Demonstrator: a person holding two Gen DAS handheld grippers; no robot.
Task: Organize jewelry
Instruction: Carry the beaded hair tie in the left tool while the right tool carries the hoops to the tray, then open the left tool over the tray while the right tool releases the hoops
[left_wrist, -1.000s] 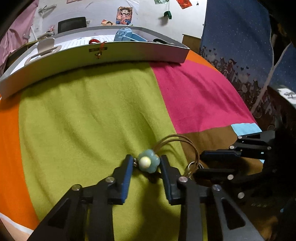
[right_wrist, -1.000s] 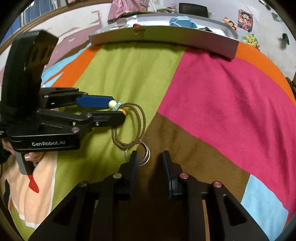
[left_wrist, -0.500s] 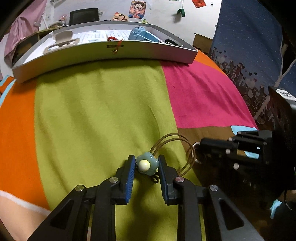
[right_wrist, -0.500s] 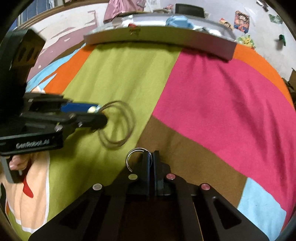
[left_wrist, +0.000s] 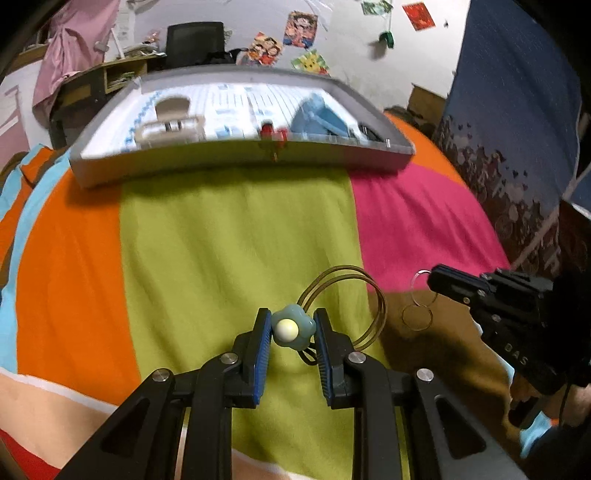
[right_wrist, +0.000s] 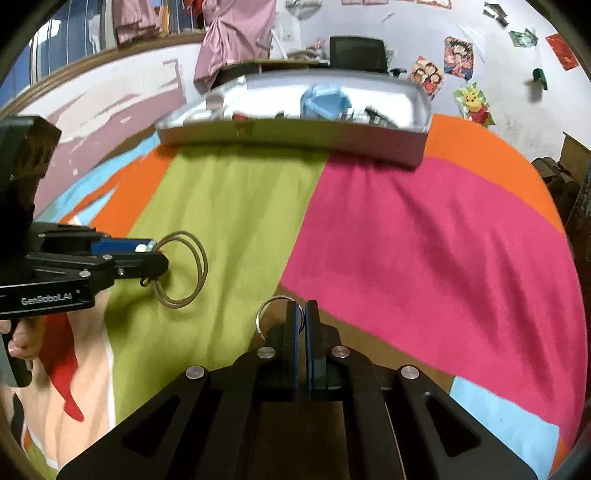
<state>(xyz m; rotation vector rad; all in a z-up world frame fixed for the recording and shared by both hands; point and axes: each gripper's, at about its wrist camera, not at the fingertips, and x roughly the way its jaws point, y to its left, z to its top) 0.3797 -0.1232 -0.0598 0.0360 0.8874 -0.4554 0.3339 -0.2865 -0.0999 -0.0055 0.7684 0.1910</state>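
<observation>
My left gripper (left_wrist: 291, 328) is shut on a pale blue flower charm (left_wrist: 293, 329) with a cream bead in its middle. Two brown hair-tie loops (left_wrist: 376, 295) hang from the charm, lifted off the blanket. The same gripper (right_wrist: 153, 253) and loops (right_wrist: 194, 275) appear at the left of the right wrist view. My right gripper (right_wrist: 301, 314) is shut on thin silver rings (right_wrist: 266, 312) that stick out to its left. In the left wrist view it (left_wrist: 430, 278) holds those rings (left_wrist: 417, 314) dangling above the brown patch.
A grey tray (left_wrist: 240, 166) stands at the far end of the colourful blanket (left_wrist: 229, 240), holding a blue holder (left_wrist: 319, 118), a beige clip (left_wrist: 170, 125) and a small red item (left_wrist: 271, 131). A hand (right_wrist: 20, 339) grips the left tool. A dark blue curtain (left_wrist: 517, 110) hangs at right.
The right gripper closed on the silver rings and lifted them off the blanket. The left gripper rose with the flower charm, its loops now hanging free. The tray looks farther below both cameras.
</observation>
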